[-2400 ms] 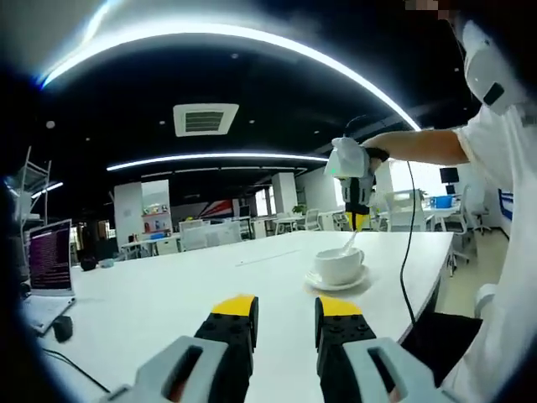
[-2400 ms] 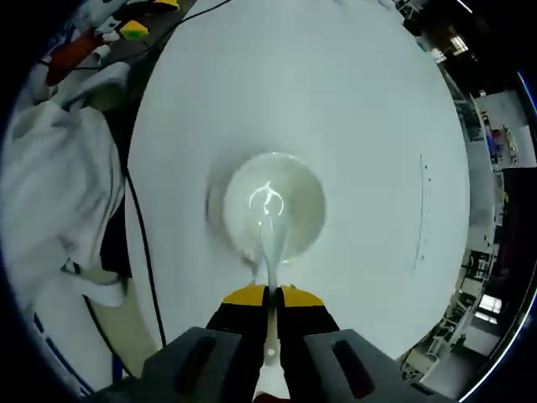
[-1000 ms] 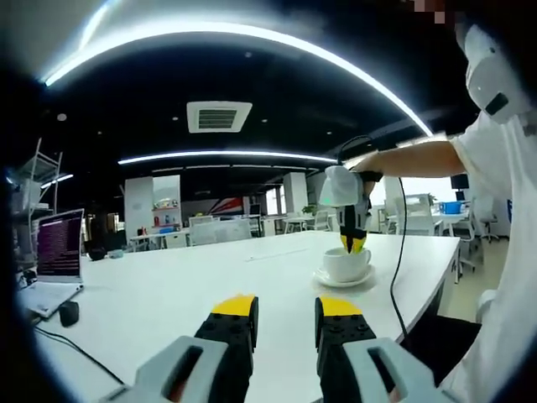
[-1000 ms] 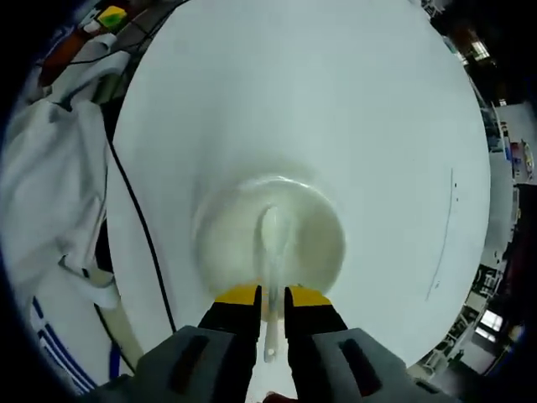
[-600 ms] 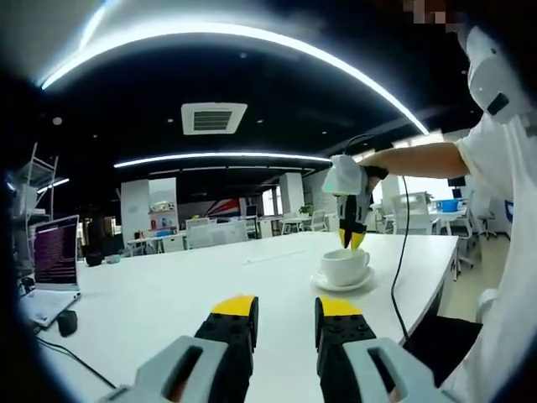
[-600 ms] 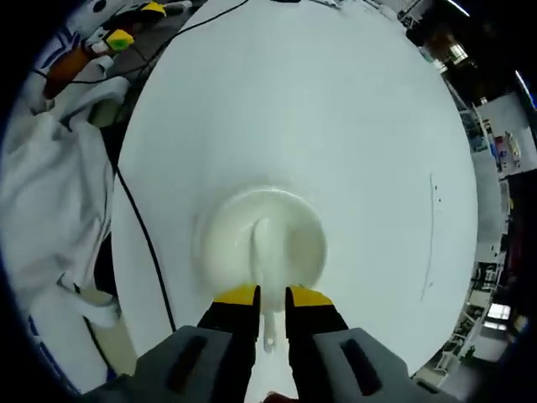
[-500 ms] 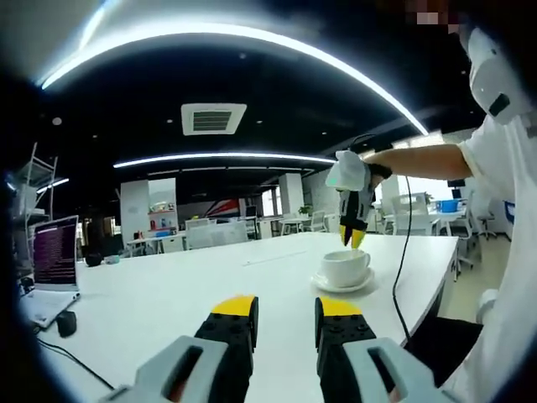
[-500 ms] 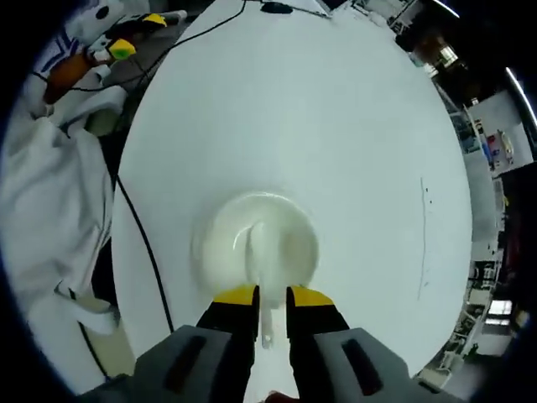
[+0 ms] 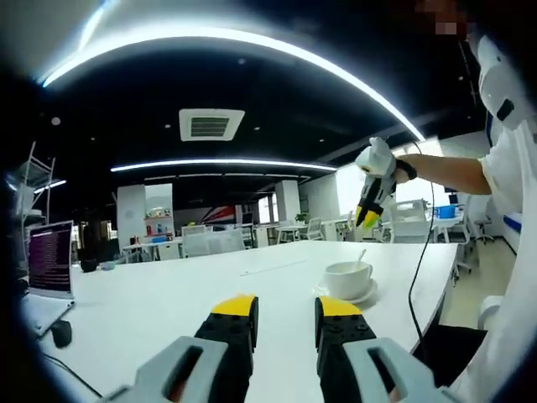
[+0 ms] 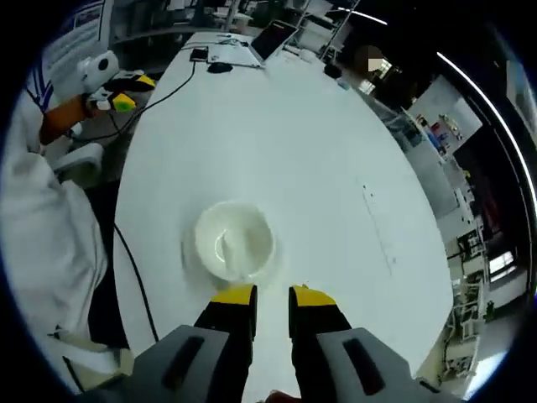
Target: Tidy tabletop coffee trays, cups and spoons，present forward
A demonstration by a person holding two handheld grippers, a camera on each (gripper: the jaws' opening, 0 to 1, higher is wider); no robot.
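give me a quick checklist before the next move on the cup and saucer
1. Spoon in the cup: ok, its handle leans out over the rim.
2. Cup seated on the saucer: ok, upright in the left gripper view.
3. Right gripper free of the spoon: ok, jaws parted, nothing between them, lifted above the cup.
4. Left gripper ready: ok, jaws parted and empty, low over the table, short of the saucer.
5. Cable away from the saucer: ok, it lies near the table edge, apart from the saucer.
6. Cup handle direction: cannot tell, no handle visible in either view.
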